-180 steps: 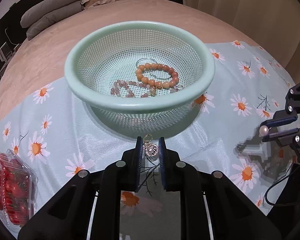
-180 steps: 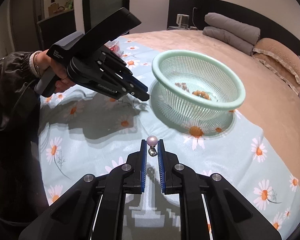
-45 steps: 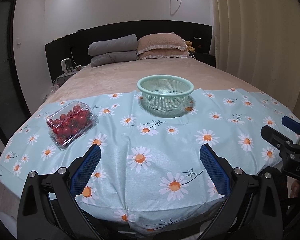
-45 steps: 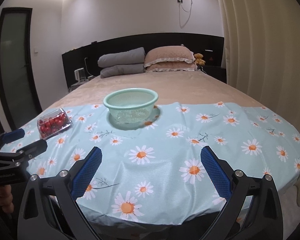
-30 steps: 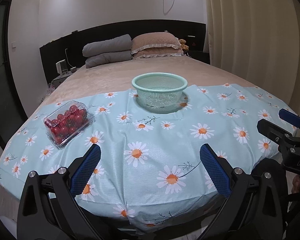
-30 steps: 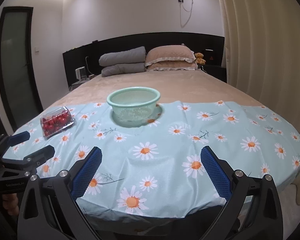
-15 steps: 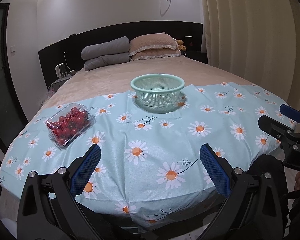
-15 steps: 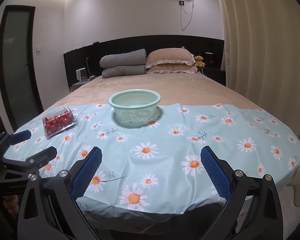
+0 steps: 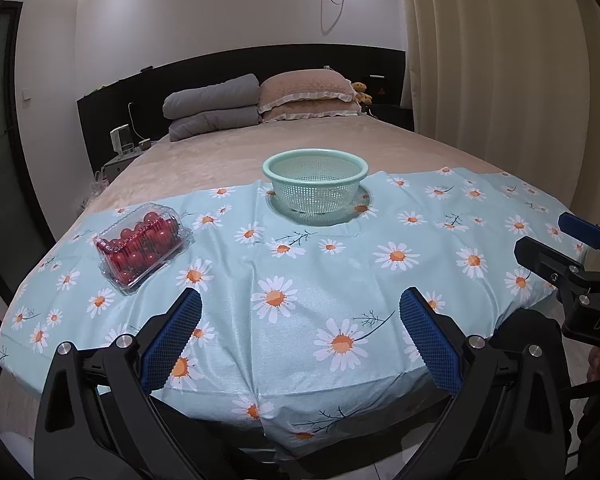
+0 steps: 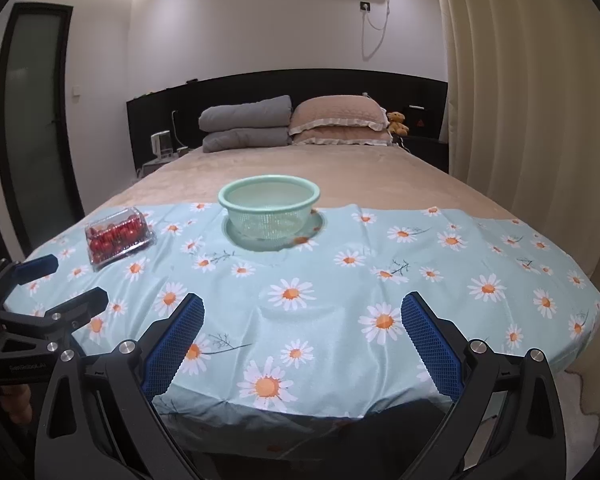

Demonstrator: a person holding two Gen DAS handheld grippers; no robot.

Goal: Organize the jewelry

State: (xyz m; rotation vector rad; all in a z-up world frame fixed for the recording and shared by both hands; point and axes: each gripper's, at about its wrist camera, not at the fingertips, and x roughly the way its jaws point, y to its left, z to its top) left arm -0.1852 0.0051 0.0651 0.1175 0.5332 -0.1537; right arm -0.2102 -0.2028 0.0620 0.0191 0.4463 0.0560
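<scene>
A pale green mesh basket (image 9: 315, 186) (image 10: 269, 210) stands on the daisy cloth (image 9: 340, 280) (image 10: 340, 280) on the bed, far ahead of both grippers. Its contents cannot be made out from here. My left gripper (image 9: 300, 330) is wide open and empty, held off the bed's near edge; it also shows at the left of the right wrist view (image 10: 60, 286). My right gripper (image 10: 302, 328) is wide open and empty, also off the near edge; it also shows at the right of the left wrist view (image 9: 556, 242).
A clear box of cherry tomatoes (image 9: 142, 246) (image 10: 118, 236) lies on the cloth left of the basket. Pillows (image 9: 260, 102) lie at the headboard. A curtain (image 9: 500, 80) hangs on the right, a dark door (image 10: 32, 120) on the left.
Six seconds ago each gripper was shut on a small piece of jewelry by the basket. Both are now open and empty and have drawn back, a little farther over the last second.
</scene>
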